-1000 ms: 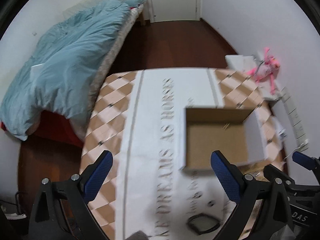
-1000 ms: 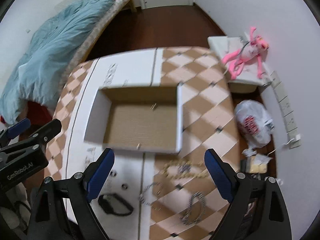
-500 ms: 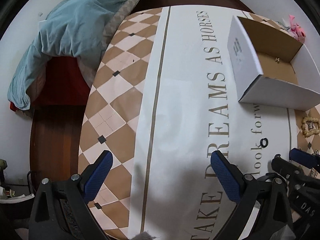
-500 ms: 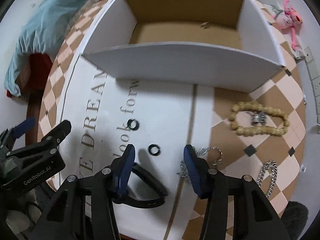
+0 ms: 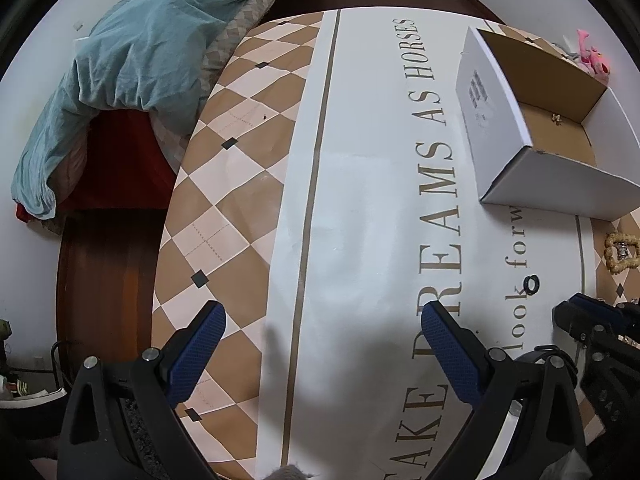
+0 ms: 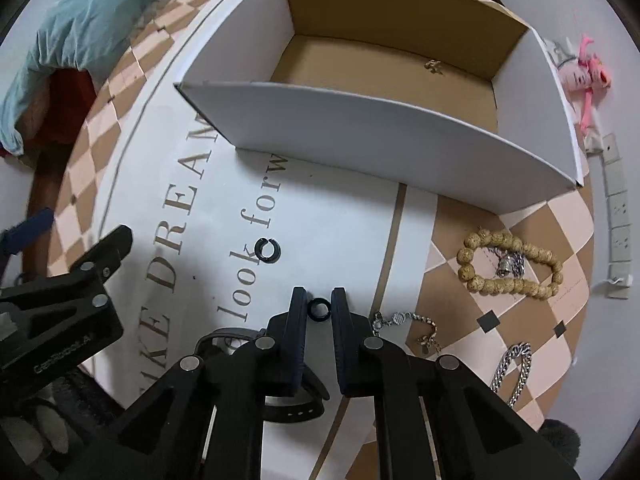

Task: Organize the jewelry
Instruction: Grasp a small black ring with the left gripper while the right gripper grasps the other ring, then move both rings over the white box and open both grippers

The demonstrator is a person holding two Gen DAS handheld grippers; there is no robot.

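**Pinching small ring**

My left gripper (image 5: 322, 344) idles, fingers spread over bare tabletop (image 5: 360, 200). Right gripper (image 6: 319, 309) fingers pinch the black ring (image 6: 319, 309) on the tabletop. Light, stiff, slippery: grip across the rim. Box (image 6: 400, 148) beyond.

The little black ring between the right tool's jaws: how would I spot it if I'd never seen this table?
Start at the white box, then come toward the camera across the white cloth lettered "look forw". The ring lies between the right gripper's nearly closed jaws. Unlike the other black ring farther left, which has a gap, this one is a full circle.
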